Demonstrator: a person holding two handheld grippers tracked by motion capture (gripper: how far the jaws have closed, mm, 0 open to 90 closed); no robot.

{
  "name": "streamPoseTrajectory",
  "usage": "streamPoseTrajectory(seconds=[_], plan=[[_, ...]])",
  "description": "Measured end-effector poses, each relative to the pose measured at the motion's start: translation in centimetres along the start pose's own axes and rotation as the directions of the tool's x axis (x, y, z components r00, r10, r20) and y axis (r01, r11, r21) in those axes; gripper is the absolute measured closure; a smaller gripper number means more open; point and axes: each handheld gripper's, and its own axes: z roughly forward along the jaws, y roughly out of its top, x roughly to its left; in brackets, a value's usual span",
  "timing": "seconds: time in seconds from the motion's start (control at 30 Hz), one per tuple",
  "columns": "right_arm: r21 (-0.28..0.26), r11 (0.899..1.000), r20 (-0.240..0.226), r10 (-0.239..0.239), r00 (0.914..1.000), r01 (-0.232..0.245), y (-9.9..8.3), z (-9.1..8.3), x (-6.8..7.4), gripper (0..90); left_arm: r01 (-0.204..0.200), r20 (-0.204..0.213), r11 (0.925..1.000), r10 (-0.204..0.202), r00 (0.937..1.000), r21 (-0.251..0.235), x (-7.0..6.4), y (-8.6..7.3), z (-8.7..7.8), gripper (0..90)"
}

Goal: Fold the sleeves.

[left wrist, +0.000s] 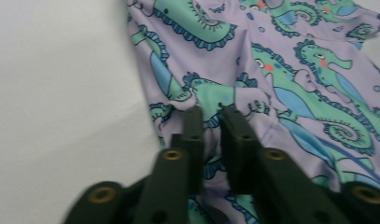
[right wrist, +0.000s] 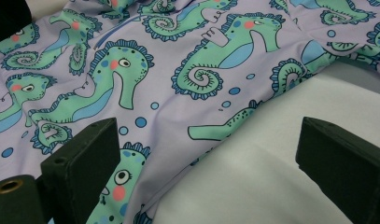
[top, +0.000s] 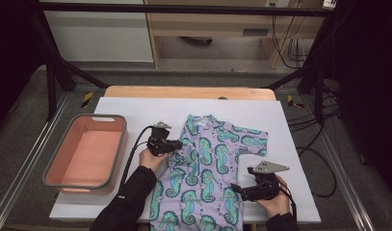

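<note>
Seahorse-print swimsuit (top: 208,168) is lying flat on the white sheet (top: 136,108) at mid-table, neck end pointing away from the person, lower end hanging toward the near edge. Left gripper (top: 176,144) is sitting at the garment's left edge; in the left gripper view its jaws are standing almost together with a ridge of lilac fabric bunching up at the tips (left wrist: 211,114), so it is likely pinching the cloth, though the contact itself is blurring out and the grip may be shallow. Right gripper (top: 237,188) is hovering at the right edge lower down, jaws spread wide, one over the print and one over bare sheet (right wrist: 253,186), holding nothing. Risks from here: stretchy, slick fabric may be slipping out of a thin pinch once the left hand is lifting; a one-sided pull is dragging the whole piece sideways and wrinkling it rather than folding it; the right jaws, closing low, may be catching the white sheet along with the hem. Short right sleeve (top: 254,139) is lying spread out and could be flopping loose in any fold. Surroundings: pink collapsible tub (top: 54,168) is sitting just left of the sheet, empty, well clear of the left hand (top: 150,159). Left gripper's cable (top: 131,159) is trailing between tub and garment and could be snagging on a leftward move.
</note>
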Motion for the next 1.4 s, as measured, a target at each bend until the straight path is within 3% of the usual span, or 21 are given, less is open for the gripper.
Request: streamPoseTrajectory(seconds=[0.2,0.33,0.43,0.6,0.67,0.73,0.8,0.83,0.93,1.03,1.1,1.23,1.4], plan=[[0.001,1.0,0.0,0.0,1.0,0.0,0.0,0.0,0.0,7.0,-0.053,0.007,0.9968,0.053,0.9986,-0.06,-1.6,0.7,-1.3,88.3],[0.001,1.0,0.0,0.001,1.0,-0.001,0.0,0.0,0.0,7.0,-0.097,0.052,0.9907,0.102,0.9934,-0.096,-4.0,1.7,-1.8,88.5],[0.001,1.0,0.0,-0.001,1.0,0.001,0.0,0.0,0.0,7.0,-0.147,0.094,0.9827,0.158,0.9829,-0.112,-6.2,2.3,-1.7,88.5],[-0.002,1.0,0.0,-0.001,1.0,0.001,0.0,-0.1,0.0,7.0,-0.244,0.148,0.9649,0.256,0.9552,-0.097,-10.2,3.0,-0.6,88.5],[-0.001,1.0,-0.001,-0.001,1.0,0.001,0.0,-0.1,0.0,7.0,-0.269,0.152,0.9597,0.279,0.9483,-0.082,-11.0,2.9,0.0,88.2],[-0.002,1.0,-0.001,-0.001,1.0,0.001,0.0,-0.1,0.0,7.0,-0.28,0.148,0.9576,0.287,0.9464,-0.066,-11.4,2.8,0.6,84.4],[-0.003,1.0,-0.002,0.0,1.0,0.0,0.0,-0.2,0.0,7.0,-0.263,0.149,0.9626,0.27,0.9512,-0.066,-11.3,2.6,0.7,67.5],[-0.003,1.0,-0.002,0.0,1.0,0.0,0.0,-0.2,0.0,7.0,-0.266,0.138,0.9614,0.273,0.952,-0.069,-11.0,2.5,0.5,60.6],[-0.003,1.0,0.0,0.003,1.0,-0.003,0.0,-0.2,0.0,7.0,-0.27,0.054,0.9591,0.275,0.9598,-0.083,-9.8,2.1,-0.4,44.3],[-0.002,1.0,0.0,0.001,1.0,-0.001,0.0,-0.2,0.0,7.0,-0.209,0.022,0.9756,0.211,0.9772,-0.066,-7.3,1.6,-1.5,43.0],[0.0,1.0,0.001,-0.001,1.0,0.001,0.0,-0.1,0.0,7.0,-0.169,-0.02,0.9847,0.169,0.9855,-0.042,-5.6,1.0,-2.0,44.0],[0.008,1.0,-0.001,0.0,1.0,0.0,0.0,0.0,0.0,7.1,-0.111,-0.108,0.9935,0.113,0.9876,0.025,-2.9,-0.4,-1.6,44.9],[0.009,1.0,0.0,-0.001,1.0,0.001,0.0,0.1,0.0,7.1,-0.053,-0.106,0.9956,0.061,0.9925,0.077,-1.4,-1.4,-0.4,44.8]])
